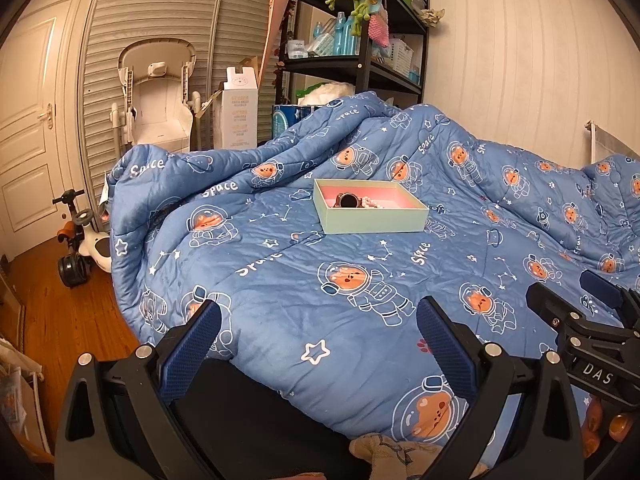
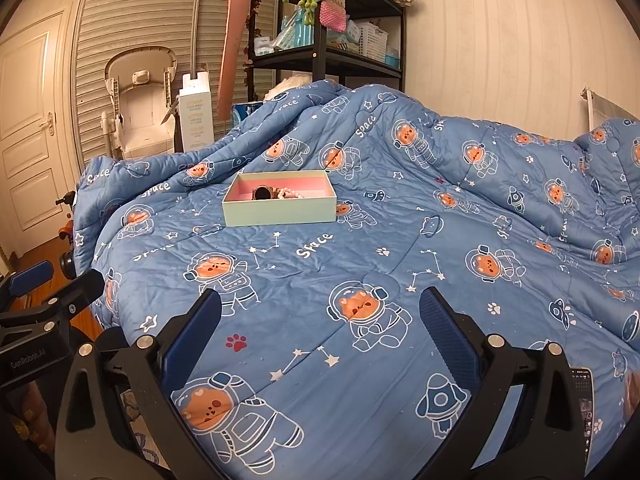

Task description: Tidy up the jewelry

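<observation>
Mostly light stuff: the watch looks rigid at its round dark face and metal rim, so probably best pinched across the case edge or by the strap, though the strap is barely visible. Beads beside it look pale pink and white, likely a loose, floppy strand that will slip and drape; grab a bunched section, not a single bead. Both probably scratch or snag easily, so a gentle squeeze. They lie touching or nearly so, mid-box, on the pink lining. Box is shallow, open-topped, mint green outside, likely thin card that slides on soft fabric if nudged. It sits on a blue astronaut-print quilt on the bed, well apart from both tools. Left tool is spread wide, nothing between its blue pads. Right tool likewise wide open and empty, low over the quilt's near edge. A phone lies at the right.
</observation>
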